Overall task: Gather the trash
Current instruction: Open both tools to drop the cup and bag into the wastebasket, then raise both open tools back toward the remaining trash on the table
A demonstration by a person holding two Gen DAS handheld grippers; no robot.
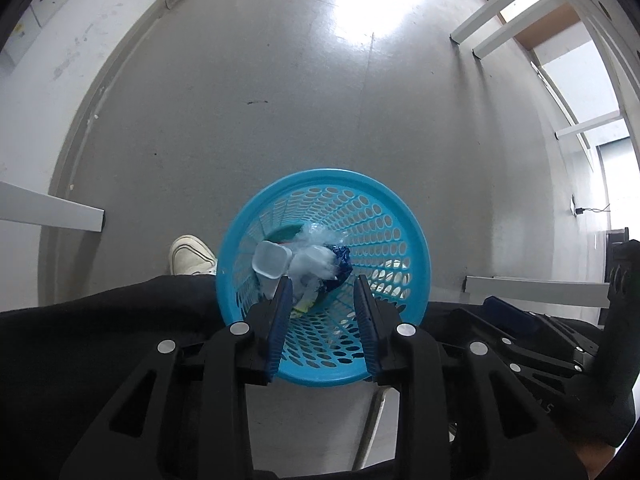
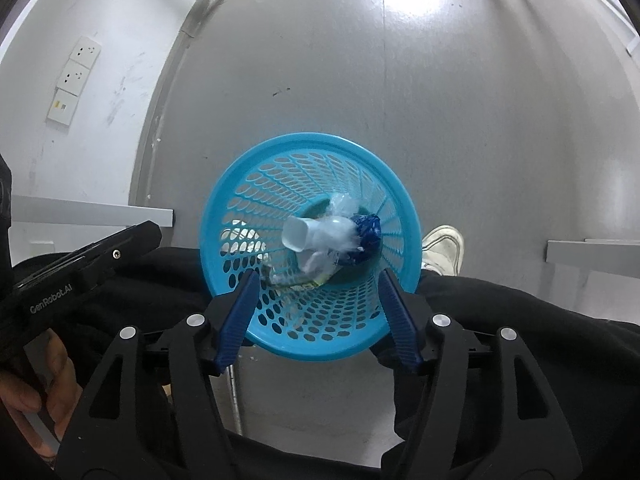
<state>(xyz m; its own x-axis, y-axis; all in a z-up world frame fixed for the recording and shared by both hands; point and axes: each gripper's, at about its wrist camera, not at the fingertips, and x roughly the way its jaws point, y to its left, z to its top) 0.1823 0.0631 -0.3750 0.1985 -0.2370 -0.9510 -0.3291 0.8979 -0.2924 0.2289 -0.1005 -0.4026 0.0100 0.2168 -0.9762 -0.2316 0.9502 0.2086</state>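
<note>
1. Two grippers hang above the blue basket (image 1: 380,220) that stands on the grey floor (image 1: 280,100) between your knees.
2. Your left gripper (image 1: 323,286) has its jaws parted with nothing between them, over the basket's near side.
3. Your right gripper (image 2: 318,280) is spread wider, also holding nothing, over the basket's near rim.
4. Inside the basket lie a white plastic cup (image 2: 298,234), crumpled clear plastic (image 2: 340,220) and a blue wrapper (image 2: 366,234).
5. Your white shoe (image 1: 190,254) sits just beside the basket.
</note>
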